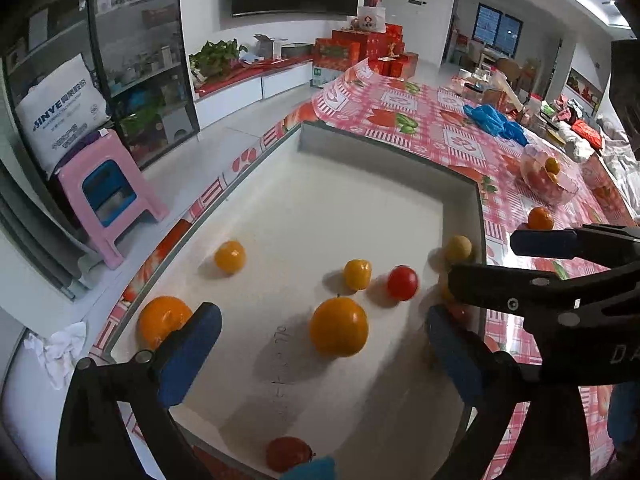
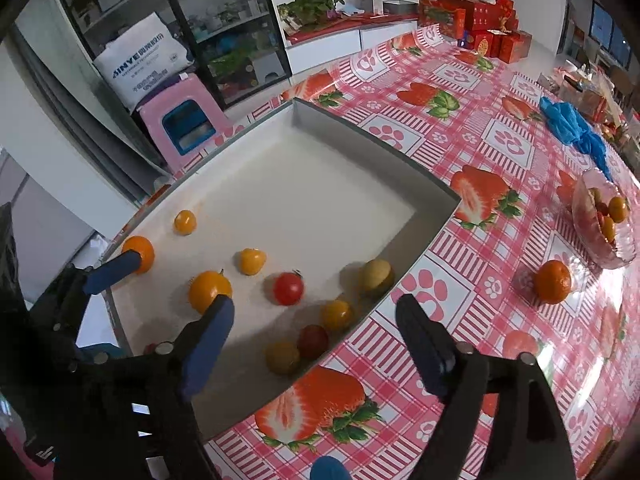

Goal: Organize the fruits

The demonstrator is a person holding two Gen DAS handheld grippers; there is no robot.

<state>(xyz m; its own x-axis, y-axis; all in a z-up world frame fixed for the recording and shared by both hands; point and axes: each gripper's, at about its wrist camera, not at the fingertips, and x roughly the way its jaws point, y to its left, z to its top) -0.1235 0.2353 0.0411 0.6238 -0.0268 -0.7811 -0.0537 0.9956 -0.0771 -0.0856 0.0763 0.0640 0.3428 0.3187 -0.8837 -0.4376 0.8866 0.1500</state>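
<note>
While white sack (image 1: 60, 108) read "SINYE", left hand-held gripper (image 1: 320, 344) gaped wide, empty, large orange (image 1: 339, 326) between its pads in white tray (image 1: 360, 184); right hand-held gripper (image 2: 316, 344) gaped wide over tray's near-right edge, small tomatoes (image 2: 312, 340) beneath.

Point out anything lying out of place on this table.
One orange sits alone on the tablecloth, outside the white tray holding the loose fruits and beside, not in, the glass bowl. Nothing looks spilled or damaged.
</note>
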